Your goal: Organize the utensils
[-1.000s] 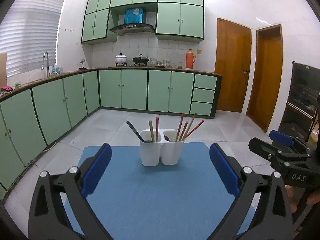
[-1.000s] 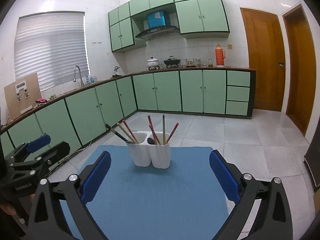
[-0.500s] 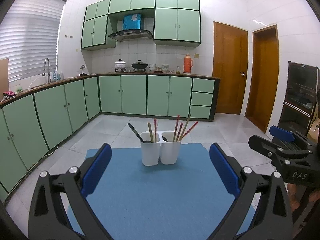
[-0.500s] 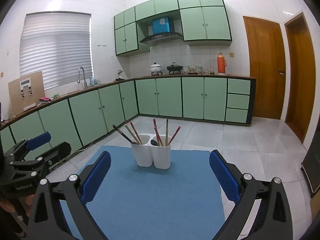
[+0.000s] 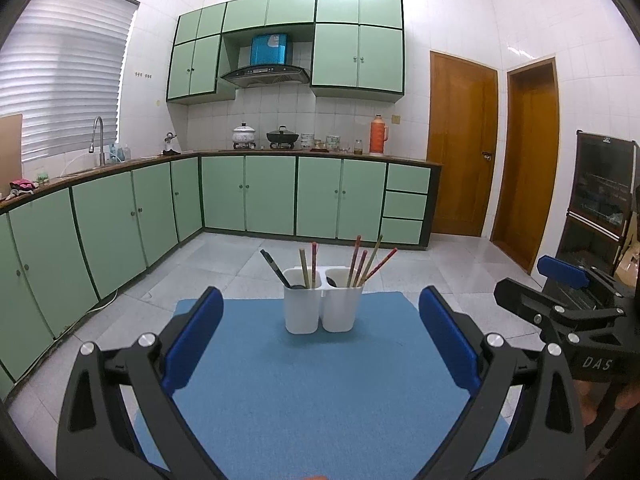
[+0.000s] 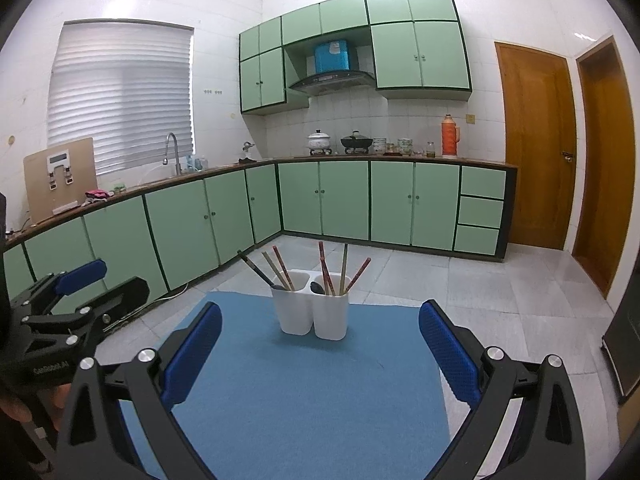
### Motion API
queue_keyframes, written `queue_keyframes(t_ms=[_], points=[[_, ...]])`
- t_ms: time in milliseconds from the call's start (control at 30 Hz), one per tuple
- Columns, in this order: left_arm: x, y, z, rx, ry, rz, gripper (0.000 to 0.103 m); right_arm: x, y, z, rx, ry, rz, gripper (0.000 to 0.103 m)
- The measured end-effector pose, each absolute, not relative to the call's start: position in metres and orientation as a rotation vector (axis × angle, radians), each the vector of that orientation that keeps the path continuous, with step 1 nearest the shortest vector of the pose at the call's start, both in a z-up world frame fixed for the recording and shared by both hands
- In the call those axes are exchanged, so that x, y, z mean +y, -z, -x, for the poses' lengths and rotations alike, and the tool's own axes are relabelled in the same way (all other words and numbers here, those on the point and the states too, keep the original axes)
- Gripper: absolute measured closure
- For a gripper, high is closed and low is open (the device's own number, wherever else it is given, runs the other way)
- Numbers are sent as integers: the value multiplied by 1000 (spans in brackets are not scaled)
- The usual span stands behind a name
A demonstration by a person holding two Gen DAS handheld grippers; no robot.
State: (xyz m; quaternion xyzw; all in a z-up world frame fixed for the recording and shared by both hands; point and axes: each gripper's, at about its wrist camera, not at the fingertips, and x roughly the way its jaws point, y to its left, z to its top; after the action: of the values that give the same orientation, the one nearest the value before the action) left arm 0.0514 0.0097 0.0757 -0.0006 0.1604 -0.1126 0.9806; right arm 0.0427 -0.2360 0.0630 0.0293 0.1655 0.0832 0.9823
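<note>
Both the left gripper (image 5: pixel 320 336) and the right gripper (image 6: pixel 320 336) are held wide apart and empty above the blue desk (image 5: pixel 304 396). The white two-compartment holder (image 5: pixel 323 307), filled with chopsticks (image 5: pixel 362 266), is seen standing upright near the desk's far edge.

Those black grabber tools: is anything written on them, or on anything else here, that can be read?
"DAS": white letters on the right gripper, seen from the left wrist view; the word runs out of frame.
Small white lettering on the left gripper, seen from the right wrist view: too blurred to read surely.
Label on the blue box above the range hood: too small to read.
</note>
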Motion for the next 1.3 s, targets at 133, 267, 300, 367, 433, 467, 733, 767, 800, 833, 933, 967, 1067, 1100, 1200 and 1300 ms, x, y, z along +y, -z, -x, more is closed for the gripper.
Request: queue_keyframes(t_ms=[133, 267, 300, 367, 433, 467, 733, 767, 800, 833, 933, 967, 1067, 1100, 1200, 1300], points=[[10, -76, -51, 323, 226, 2, 8, -235, -63, -41, 332, -169, -57, 6], [10, -76, -51, 323, 227, 2, 8, -234, -62, -40, 333, -170, -57, 6], [10, -76, -51, 322, 226, 1, 8, -234, -62, -40, 333, -170, -57, 6], [10, -75, -51, 322, 226, 1, 8, -234, -63, -40, 332, -170, -57, 6], [10, -75, -51, 322, 226, 3, 8, -234, -63, -41, 332, -170, -57, 6], [10, -75, -51, 322, 226, 3, 8, -234, -62, -41, 333, -170, -57, 6], [10, -75, -51, 322, 226, 2, 8, -231, -63, -41, 332, -172, -55, 6], [10, -75, -51, 322, 226, 3, 8, -231, -63, -41, 332, -172, -55, 6], [10, -75, -51, 322, 226, 4, 8, -230, -63, -41, 332, -172, -55, 6], [10, -75, -51, 322, 226, 2, 8, -230, -63, -41, 332, -172, -54, 6], [10, -75, -51, 322, 227, 2, 8, -230, -63, -41, 332, -171, -55, 6], [10, -75, -51, 322, 227, 3, 8, -230, -63, -41, 332, -171, -55, 6], [10, -74, -51, 322, 227, 3, 8, -230, -63, -41, 332, -172, -55, 6], [10, -74, -51, 322, 227, 2, 8, -230, -63, -41, 332, -172, -55, 6], [10, -74, -51, 322, 227, 2, 8, -231, -63, -41, 331, -172, -55, 6], [10, -74, -51, 322, 226, 3, 8, -230, -63, -41, 331, -172, -55, 6]])
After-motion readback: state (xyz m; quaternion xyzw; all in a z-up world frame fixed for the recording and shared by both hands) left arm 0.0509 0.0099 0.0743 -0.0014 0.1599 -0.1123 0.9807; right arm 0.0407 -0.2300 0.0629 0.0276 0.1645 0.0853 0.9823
